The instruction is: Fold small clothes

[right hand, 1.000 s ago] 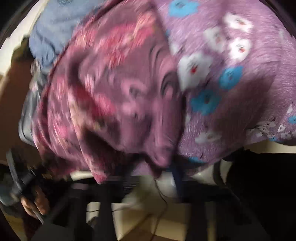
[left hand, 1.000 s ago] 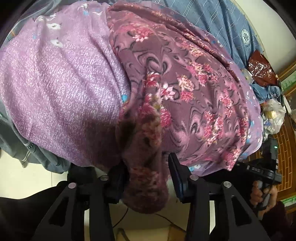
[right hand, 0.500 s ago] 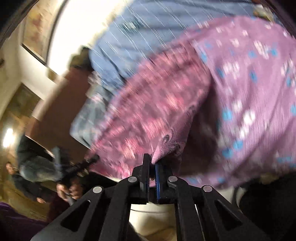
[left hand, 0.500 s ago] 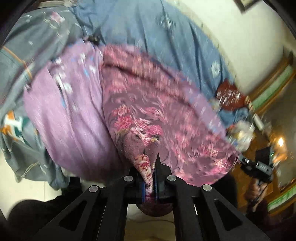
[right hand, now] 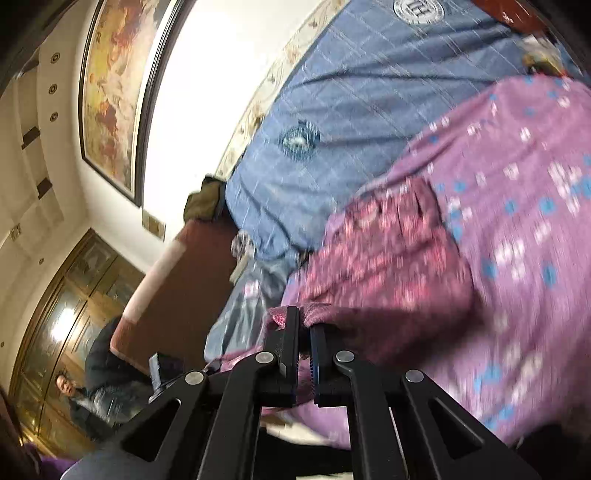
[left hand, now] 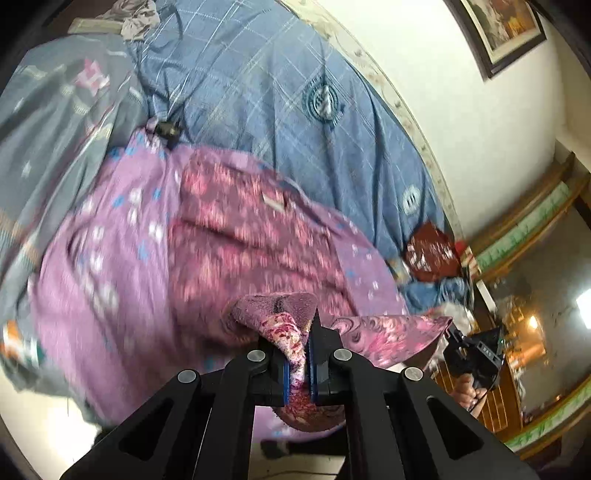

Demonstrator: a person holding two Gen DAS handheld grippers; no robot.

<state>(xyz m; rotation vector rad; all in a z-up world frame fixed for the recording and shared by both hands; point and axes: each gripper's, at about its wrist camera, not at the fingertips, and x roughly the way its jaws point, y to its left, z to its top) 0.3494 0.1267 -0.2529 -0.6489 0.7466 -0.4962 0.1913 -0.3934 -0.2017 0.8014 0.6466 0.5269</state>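
Floral garment (left hand: pixel 258 236) blurred; hem hidden

A round white emblem (right hand: pixel 418 10) on the blue quilt (right hand: pixel 369 88) reads "H". The darker round emblem (right hand: pixel 300 139) below it on the quilt is too blurred to read.

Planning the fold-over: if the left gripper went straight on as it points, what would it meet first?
Likely the floral garment itself, which the left gripper already pinches; behind it lies the purple cloth. Depth is unclear.

A blue checked quilt (left hand: pixel 280 85) fills the upper middle; a framed painting (right hand: pixel 110 92) hangs upper left; a reddish bag (left hand: pixel 430 254) sits right
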